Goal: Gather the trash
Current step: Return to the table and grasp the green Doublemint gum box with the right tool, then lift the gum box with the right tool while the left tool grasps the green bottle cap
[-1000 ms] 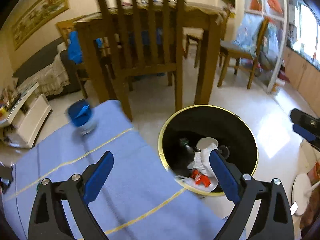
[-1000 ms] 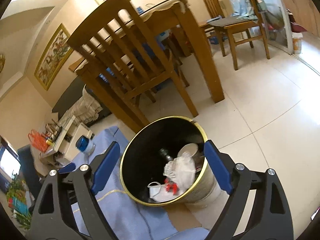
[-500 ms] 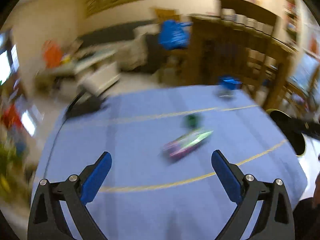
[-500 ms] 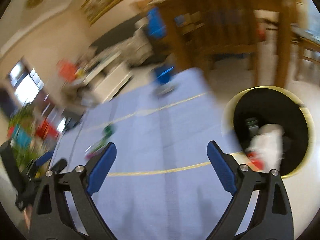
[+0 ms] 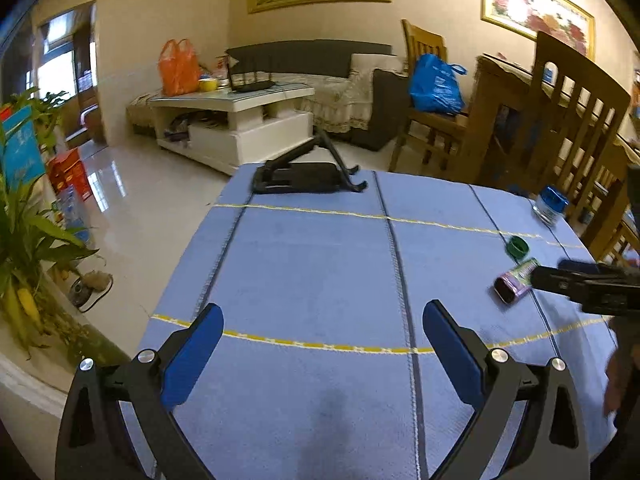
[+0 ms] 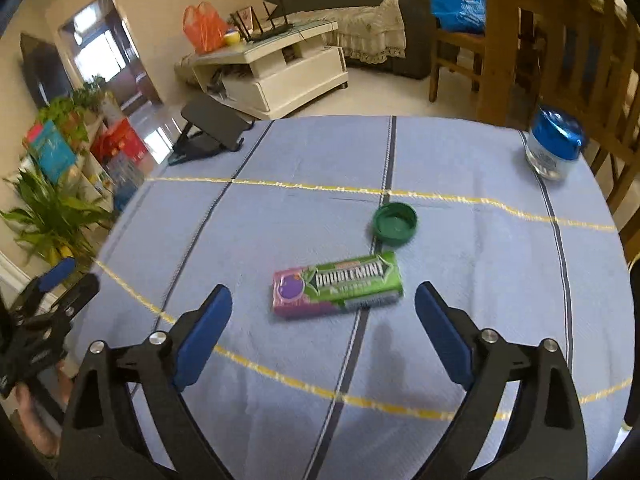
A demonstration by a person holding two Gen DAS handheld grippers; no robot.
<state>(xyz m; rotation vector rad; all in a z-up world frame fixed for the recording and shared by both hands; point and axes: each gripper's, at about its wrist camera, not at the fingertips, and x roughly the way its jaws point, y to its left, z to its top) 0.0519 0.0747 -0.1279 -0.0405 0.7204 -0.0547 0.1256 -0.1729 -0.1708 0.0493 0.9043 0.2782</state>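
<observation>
A green and purple Doublemint gum pack [image 6: 338,286] lies flat on the blue tablecloth [image 6: 460,264], just ahead of my right gripper [image 6: 322,320], which is open and empty. A green bottle cap [image 6: 395,225] lies just beyond the pack. In the left wrist view the pack [image 5: 515,286] and cap [image 5: 517,247] lie far right, with the right gripper's body over them. My left gripper [image 5: 320,340] is open and empty above bare cloth [image 5: 304,264]. The trash bin is out of view.
A jar with a blue lid [image 6: 554,148] stands at the table's far right edge. A black folding stand [image 5: 304,174] sits at the far edge. Wooden chairs [image 5: 576,120] stand to the right; a white coffee table [image 5: 236,120], sofa and potted plant [image 5: 28,236] lie beyond.
Both grippers swung away from the black trash bin to face the blue table. The right gripper has come close to the gum pack. Both stayed open.
</observation>
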